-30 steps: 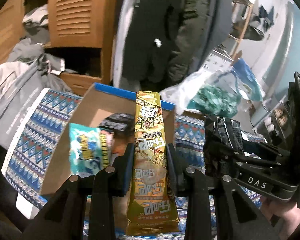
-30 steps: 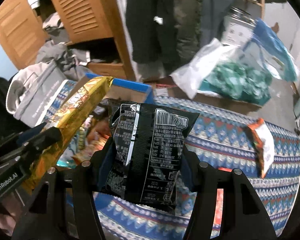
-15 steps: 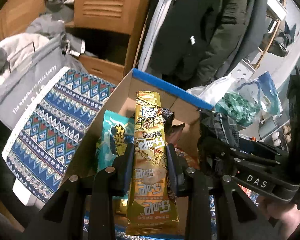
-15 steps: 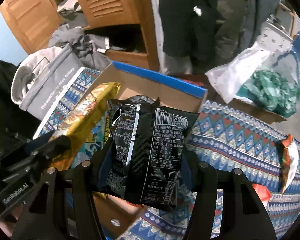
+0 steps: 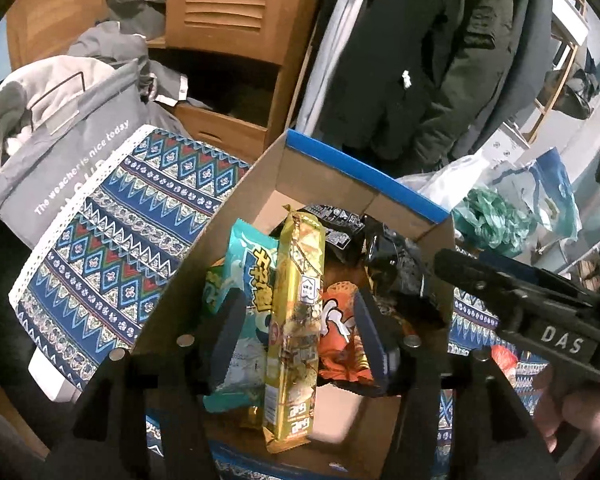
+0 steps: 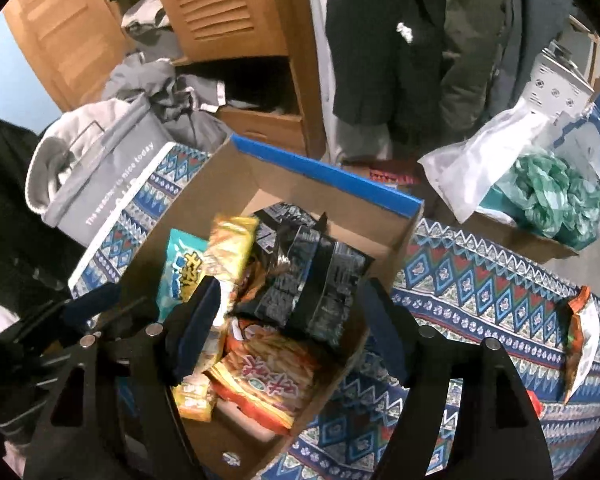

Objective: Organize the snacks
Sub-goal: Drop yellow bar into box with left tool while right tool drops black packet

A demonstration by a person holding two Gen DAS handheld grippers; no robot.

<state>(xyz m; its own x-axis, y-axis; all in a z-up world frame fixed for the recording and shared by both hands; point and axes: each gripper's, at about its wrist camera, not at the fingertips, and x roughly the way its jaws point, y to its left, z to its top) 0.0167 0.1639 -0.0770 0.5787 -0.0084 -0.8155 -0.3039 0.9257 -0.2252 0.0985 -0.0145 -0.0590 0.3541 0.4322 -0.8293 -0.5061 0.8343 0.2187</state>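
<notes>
A cardboard box with a blue rim holds several snack packets. A long gold packet lies in it, between the fingers of my left gripper, whose jaws are opening and clear of it. A black packet rests on the pile between the fingers of my right gripper; these jaws are also opening, pads off the packet. A teal packet and an orange one lie beside them.
An orange-and-white packet lies on the patterned cloth to the right of the box. A grey fabric bag stands at the left. A wooden cabinet, hanging coats and plastic bags are behind.
Both grippers moved over the box, then their jaws spread. The gold packet left the left gripper and the black packet left the right one; both now lie in the box.
</notes>
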